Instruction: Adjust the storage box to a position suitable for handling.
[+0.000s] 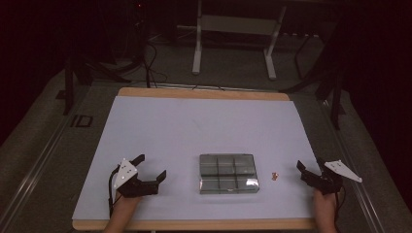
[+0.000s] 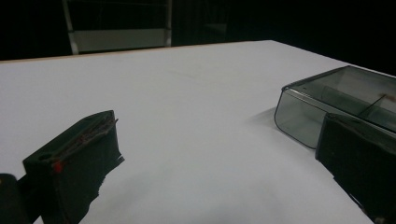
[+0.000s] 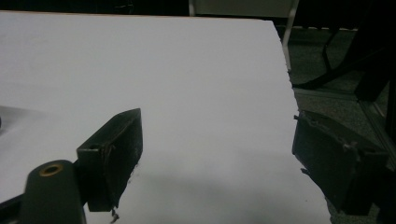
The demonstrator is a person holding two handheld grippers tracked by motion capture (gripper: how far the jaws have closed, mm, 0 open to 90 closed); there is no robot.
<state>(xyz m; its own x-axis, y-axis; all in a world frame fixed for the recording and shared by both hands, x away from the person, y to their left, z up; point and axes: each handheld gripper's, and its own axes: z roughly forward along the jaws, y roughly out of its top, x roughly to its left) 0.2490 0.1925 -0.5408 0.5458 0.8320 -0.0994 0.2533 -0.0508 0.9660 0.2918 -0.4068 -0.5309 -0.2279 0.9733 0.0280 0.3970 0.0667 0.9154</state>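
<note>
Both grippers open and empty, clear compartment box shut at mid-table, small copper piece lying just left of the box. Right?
Not quite: in the high view the small copper piece lies just right of the clear compartment box, toward the right gripper. The rest holds.

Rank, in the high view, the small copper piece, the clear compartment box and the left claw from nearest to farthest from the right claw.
1. small copper piece, on the sheet just left of the right claw.
2. clear compartment box, mid-table.
3. left claw, far left, jaws open.

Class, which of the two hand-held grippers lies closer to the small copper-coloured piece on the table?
The right hand-held gripper: the copper-coloured piece lies between it and the clear box, with the left hand-held gripper beyond the box.
</note>
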